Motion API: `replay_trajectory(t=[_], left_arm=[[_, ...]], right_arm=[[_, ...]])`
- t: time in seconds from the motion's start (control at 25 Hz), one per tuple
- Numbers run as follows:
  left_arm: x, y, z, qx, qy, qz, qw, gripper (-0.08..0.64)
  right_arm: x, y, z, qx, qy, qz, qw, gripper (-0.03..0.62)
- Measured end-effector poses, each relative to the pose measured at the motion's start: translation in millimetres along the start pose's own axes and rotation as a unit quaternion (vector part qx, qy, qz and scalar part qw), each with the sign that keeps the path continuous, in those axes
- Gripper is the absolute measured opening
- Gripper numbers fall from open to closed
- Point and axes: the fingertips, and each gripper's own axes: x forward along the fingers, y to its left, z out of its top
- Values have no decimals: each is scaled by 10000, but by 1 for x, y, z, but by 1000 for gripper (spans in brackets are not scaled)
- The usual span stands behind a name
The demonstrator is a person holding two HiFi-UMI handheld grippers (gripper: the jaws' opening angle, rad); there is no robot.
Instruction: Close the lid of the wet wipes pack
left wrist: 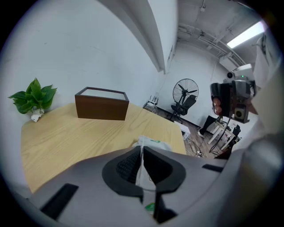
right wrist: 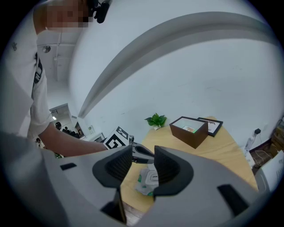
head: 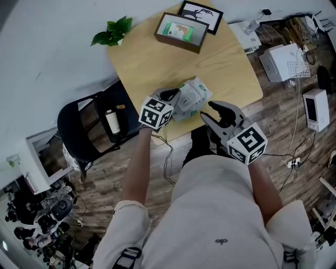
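Observation:
The white and green wet wipes pack point(head: 193, 96) lies near the front edge of the round wooden table point(head: 210, 63). My left gripper point(head: 172, 97) is at the pack's left end. In the left gripper view a thin edge of the pack point(left wrist: 152, 144) runs between the nearly closed jaws, and my left gripper point(left wrist: 142, 165) is shut on it. My right gripper point(head: 211, 111) hovers open just off the table's front edge, to the right of the pack and apart from it. The right gripper view shows the pack point(right wrist: 149, 180) beyond my right gripper point(right wrist: 143, 162), whose jaws hold nothing. I cannot make out the lid.
A brown box point(head: 181, 31) and a black picture frame point(head: 201, 14) sit at the table's far side, with a small plant point(head: 113, 31) at its far left. A black chair point(head: 97, 128) holding a bottle stands left of the table. White devices point(head: 283, 60) and cables lie on the floor at right.

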Motion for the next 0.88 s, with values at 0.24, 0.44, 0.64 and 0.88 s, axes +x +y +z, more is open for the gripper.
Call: replay_trajectory(t=[0.24,0.44,0.64,0.88], left_arm=[[-1,-14,-2,81,88,38,9999,20],[-1,-24,-4,133,142,94,9998,21],[2,-36,-10,246,213,107,9994,21],[4,-43,-16,210,235,69,9995,23]], right_arm=[[-9,2,3,27,-86,54,9999,152],[-15,3,1,35,-117,78,9999,152],[-21,5,-4,39,-121,80,9999,152],[-24,5,-5,47,-138,63,9999,150]])
